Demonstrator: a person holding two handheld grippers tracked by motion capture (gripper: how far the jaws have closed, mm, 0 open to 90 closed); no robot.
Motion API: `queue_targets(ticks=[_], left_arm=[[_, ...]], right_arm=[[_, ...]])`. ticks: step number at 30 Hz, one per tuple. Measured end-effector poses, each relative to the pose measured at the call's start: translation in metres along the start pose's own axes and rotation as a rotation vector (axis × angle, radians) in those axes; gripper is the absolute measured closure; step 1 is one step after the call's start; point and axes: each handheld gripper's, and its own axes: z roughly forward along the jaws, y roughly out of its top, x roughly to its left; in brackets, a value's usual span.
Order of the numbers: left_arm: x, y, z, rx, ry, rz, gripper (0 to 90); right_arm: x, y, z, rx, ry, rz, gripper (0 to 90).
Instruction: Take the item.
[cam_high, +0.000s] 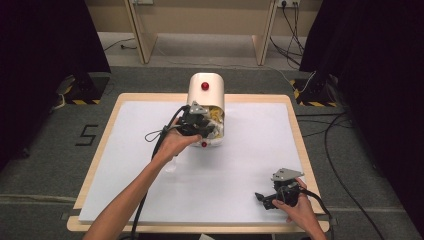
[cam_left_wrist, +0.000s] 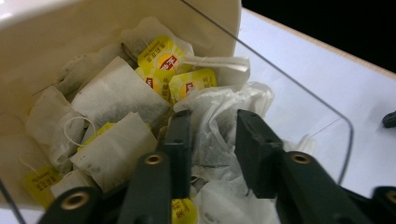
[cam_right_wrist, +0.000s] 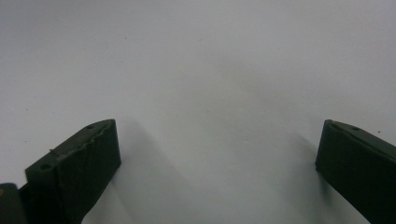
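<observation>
Now picking step: tea bag (cam_left_wrist: 212, 123) lies atop heap inside cream container (cam_high: 206, 89) at table's (cam_high: 250, 165) far middle, between left tool (cam_left_wrist: 213, 122) jaws, narrowed, pads seemingly not yet pinching. Next: clench, lift clear without snagging neighbours. Right tool (cam_right_wrist: 217, 140) released, idle over table.

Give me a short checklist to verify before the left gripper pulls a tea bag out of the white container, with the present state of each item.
1. Left gripper is inside the open front of the white container: ok.
2. A tea bag lies between its jaws: ok, crumpled white paper sits in the gap.
3. Pads press firmly on it: cannot tell; a gap remains between them.
4. Just one bag is caught: cannot tell, the bags and strings overlap in the pile.
5. Clear flap is out of the way: ok, it hangs open to one side.
6. Right gripper is apart, open over the white table: ok.
</observation>
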Motion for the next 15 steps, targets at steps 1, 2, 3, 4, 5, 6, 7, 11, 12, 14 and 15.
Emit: queue_targets(ticks=[1, 2, 3, 4, 5, 6, 7, 11, 12, 14, 15], left_arm=[[0.000, 0.000, 0.000, 0.000, -0.001, 0.001, 73.5], [0.001, 0.000, 0.000, -0.001, 0.002, 0.006, 76.5], [0.001, 0.001, 0.000, -0.003, 0.003, 0.008, 78.9], [0.001, 0.001, 0.000, -0.006, 0.001, 0.012, 80.4], [0.000, 0.001, -0.001, -0.009, 0.006, 0.022, 84.1], [0.000, 0.001, -0.001, -0.013, 0.006, 0.023, 84.1], [-0.001, 0.001, -0.003, -0.016, 0.004, 0.031, 84.7], [-0.001, 0.001, -0.008, -0.025, -0.008, 0.041, 86.4], [-0.001, 0.001, -0.010, -0.032, -0.008, 0.042, 86.4], [0.000, 0.002, -0.013, -0.040, -0.007, 0.044, 86.8], [0.002, 0.002, -0.016, -0.047, -0.006, 0.040, 87.0]], right_arm=[[0.000, 0.000, 0.000, 0.001, 0.001, 0.000, 0.5], [0.000, 0.000, 0.000, 0.001, 0.001, 0.000, 0.5], [0.000, 0.000, 0.000, 0.001, 0.001, 0.000, 0.5], [0.000, 0.000, 0.000, 0.000, 0.000, 0.000, 0.5], [0.000, 0.000, 0.000, 0.000, 0.000, 0.000, 0.5], [0.000, 0.000, 0.000, 0.000, 0.000, 0.000, 0.5], [0.000, 0.000, 0.000, 0.002, 0.001, 0.001, 0.5], [0.000, 0.000, 0.000, 0.000, 0.000, 0.000, 0.5], [0.000, 0.000, 0.000, 0.000, 0.000, 0.000, 0.5], [0.000, 0.000, 0.000, 0.000, 0.000, 0.000, 0.5], [0.000, 0.000, 0.000, 0.000, 0.000, -0.001, 0.5]])
